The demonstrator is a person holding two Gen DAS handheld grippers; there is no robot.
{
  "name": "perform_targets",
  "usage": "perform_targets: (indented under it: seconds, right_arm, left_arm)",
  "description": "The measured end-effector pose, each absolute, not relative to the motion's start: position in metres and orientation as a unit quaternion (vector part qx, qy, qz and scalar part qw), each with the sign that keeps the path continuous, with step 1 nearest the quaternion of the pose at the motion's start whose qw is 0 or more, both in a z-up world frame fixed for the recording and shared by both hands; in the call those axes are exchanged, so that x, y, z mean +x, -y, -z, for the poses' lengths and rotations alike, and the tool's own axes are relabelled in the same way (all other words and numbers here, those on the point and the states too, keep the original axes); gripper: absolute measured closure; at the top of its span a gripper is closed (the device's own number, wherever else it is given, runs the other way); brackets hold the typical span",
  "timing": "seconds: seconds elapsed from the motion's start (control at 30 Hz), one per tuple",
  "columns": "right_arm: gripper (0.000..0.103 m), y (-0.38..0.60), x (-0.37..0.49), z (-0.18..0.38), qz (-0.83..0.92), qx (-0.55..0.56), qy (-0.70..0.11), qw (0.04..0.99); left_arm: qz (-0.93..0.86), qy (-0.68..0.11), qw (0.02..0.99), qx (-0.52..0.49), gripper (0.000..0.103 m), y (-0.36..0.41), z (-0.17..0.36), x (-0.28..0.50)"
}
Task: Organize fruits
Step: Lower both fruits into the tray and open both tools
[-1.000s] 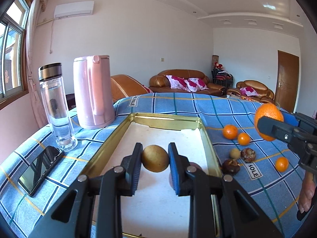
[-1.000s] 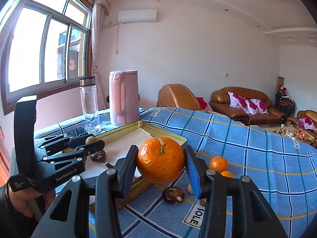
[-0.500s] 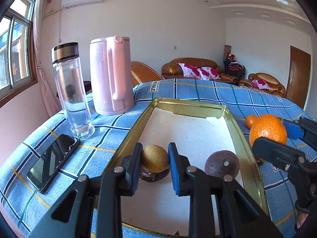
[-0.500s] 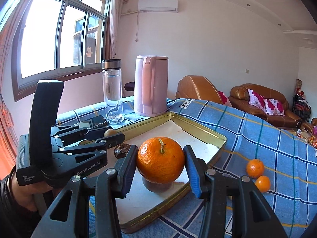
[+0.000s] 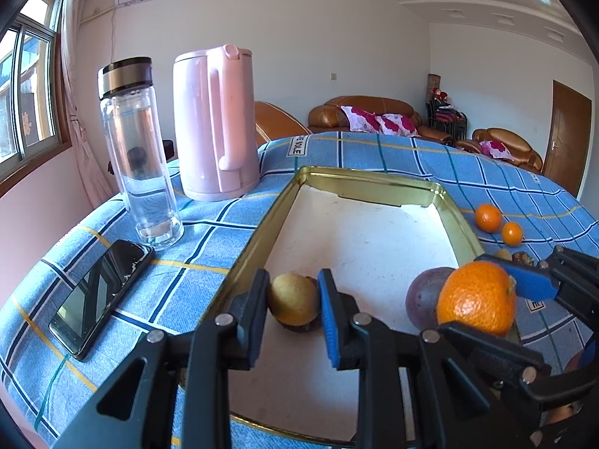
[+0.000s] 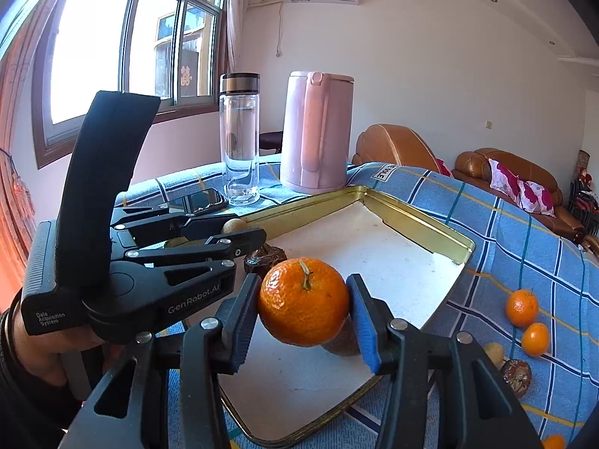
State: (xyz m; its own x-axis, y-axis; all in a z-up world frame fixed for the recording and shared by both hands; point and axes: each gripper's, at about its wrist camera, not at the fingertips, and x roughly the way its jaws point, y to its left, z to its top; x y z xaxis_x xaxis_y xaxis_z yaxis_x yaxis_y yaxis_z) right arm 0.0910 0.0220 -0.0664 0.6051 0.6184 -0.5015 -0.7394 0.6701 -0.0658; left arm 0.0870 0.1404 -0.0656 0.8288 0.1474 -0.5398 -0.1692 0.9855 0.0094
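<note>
A gold-rimmed tray [image 5: 445, 202] [image 6: 460, 239] with a white floor lies on the blue checked cloth. My left gripper [image 5: 294, 301] is shut on a small yellow-brown fruit [image 5: 294, 297], low over the tray's near left part, just above a dark wrinkled fruit [image 6: 265, 256]. My right gripper [image 6: 304, 308] is shut on a large orange [image 6: 303, 301] [image 5: 475, 297], low over the tray's near right part, beside a purple-brown fruit [image 5: 423, 295]. Small oranges [image 6: 521, 307] and dark fruits [image 6: 516, 372] lie on the cloth right of the tray.
A pink kettle [image 5: 215, 123] and a glass bottle [image 5: 136, 149] stand left of the tray's far end. A black phone [image 5: 101, 292] lies on the cloth at the left. Sofas stand behind the table.
Both grippers came down and forward over the tray, each still holding its fruit. The right gripper with the orange moved in from beside the tray to above its floor.
</note>
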Motion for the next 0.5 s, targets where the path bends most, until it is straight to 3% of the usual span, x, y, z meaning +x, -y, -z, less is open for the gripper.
perform_targets:
  seconds: [0.5]
  right_arm:
    - [0.054, -0.034, 0.096, 0.075, -0.382, -0.162, -0.261, 0.872]
  left_arm:
    - [-0.08, -0.298, 0.951, -0.02, 0.075, -0.144, 0.073, 0.089]
